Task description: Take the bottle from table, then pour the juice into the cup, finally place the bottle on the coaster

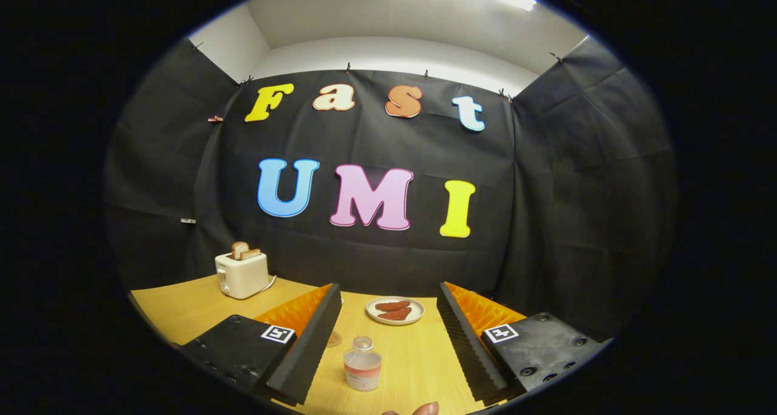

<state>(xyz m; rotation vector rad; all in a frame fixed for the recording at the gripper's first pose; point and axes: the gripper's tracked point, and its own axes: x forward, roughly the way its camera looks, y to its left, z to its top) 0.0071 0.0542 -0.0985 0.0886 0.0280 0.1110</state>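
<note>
A: What is seen around the small clear plastic bottle (362,364), and is anything in the way?

B: A cream two-slot toaster (242,273) with slices of bread in it is seen at the far left of the yellow wooden bench (182,306), near the black cloth wall. A white round plate (394,310) with reddish-brown pieces of food is set beyond the bottle, between the two fingers (300,348) and farther off. A round woven coaster (333,340) is partly hidden just beside the left finger's inner face. Nothing is seen standing between the finger pads and the bottle.

A: How much open room is there?

B: Bare bench is seen on both sides of the bottle, and between it and the plate. The bench's far edge is met by the cloth wall close behind the plate and toaster. At the near edge, what appear to be fingertips of a person's hand (425,409) are glimpsed.

A: And the gripper (386,342)?

B: The fingers are held spread wide apart, grasping nothing; the bottle is framed between them, touched by neither.

A: How does the bottle look?

B: It is stood upright, uncapped, with a pale pinkish band on its lower half. Whether liquid is inside cannot be told.
</note>
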